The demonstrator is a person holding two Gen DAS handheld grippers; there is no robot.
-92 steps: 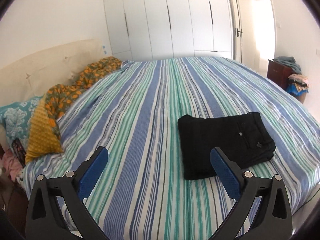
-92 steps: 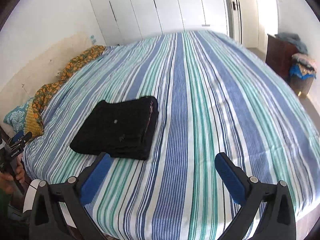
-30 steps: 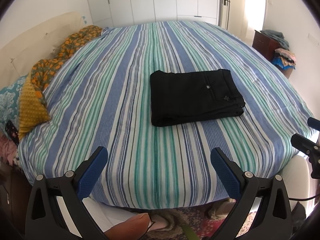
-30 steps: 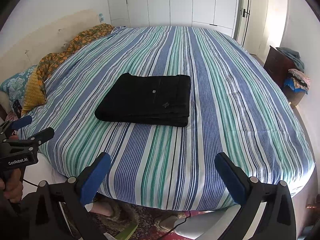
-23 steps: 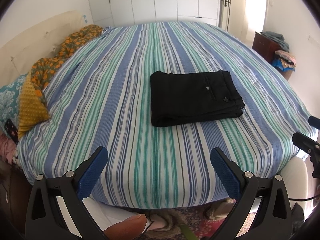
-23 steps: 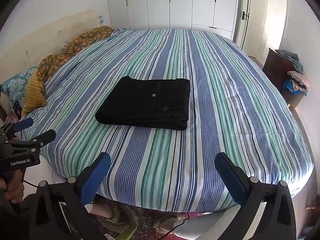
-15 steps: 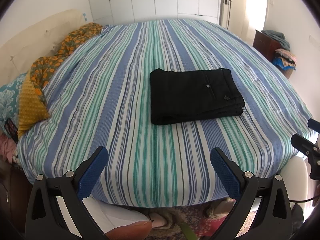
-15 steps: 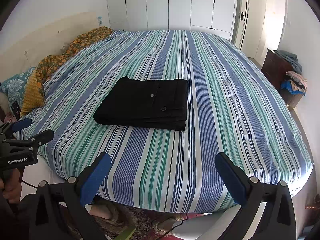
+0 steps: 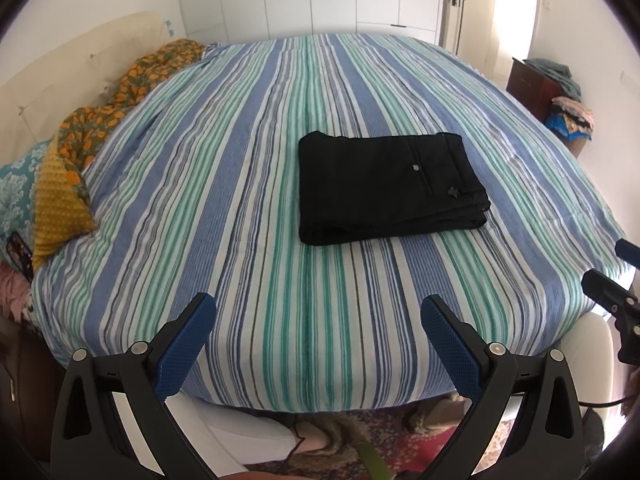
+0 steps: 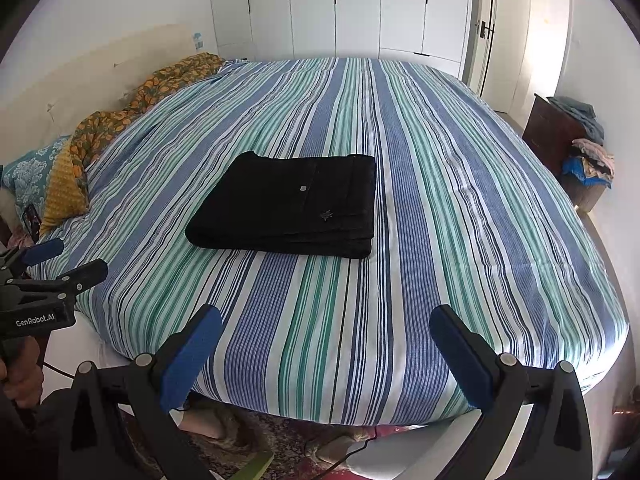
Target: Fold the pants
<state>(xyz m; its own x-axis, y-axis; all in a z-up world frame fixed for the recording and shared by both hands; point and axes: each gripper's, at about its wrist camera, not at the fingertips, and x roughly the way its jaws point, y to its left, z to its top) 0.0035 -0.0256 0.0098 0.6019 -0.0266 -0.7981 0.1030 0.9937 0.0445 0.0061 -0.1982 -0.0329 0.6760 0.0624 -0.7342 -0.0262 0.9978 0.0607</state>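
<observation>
one "genrobot.ai" label marks the left claw (image 10: 66, 260) near folded pants (image 10: 288, 206).

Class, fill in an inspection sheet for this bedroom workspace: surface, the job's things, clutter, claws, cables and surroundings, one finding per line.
Surface: striped bedspread, lying flat across the bed.
Job's things: black pants, folded into a neat rectangle, lying on the bedspread apart from both claws.
Clutter: orange patterned blanket bunched beside the headboard; yellow pillow at the bed's left edge.
Claws: left claw open, holding nothing; right claw open, holding nothing; both hang off the near bed edge.
Cables: thin dark cable on the floor rug.
Surroundings: white wardrobe behind; dark wooden cabinet with piled clothes on the right.
</observation>
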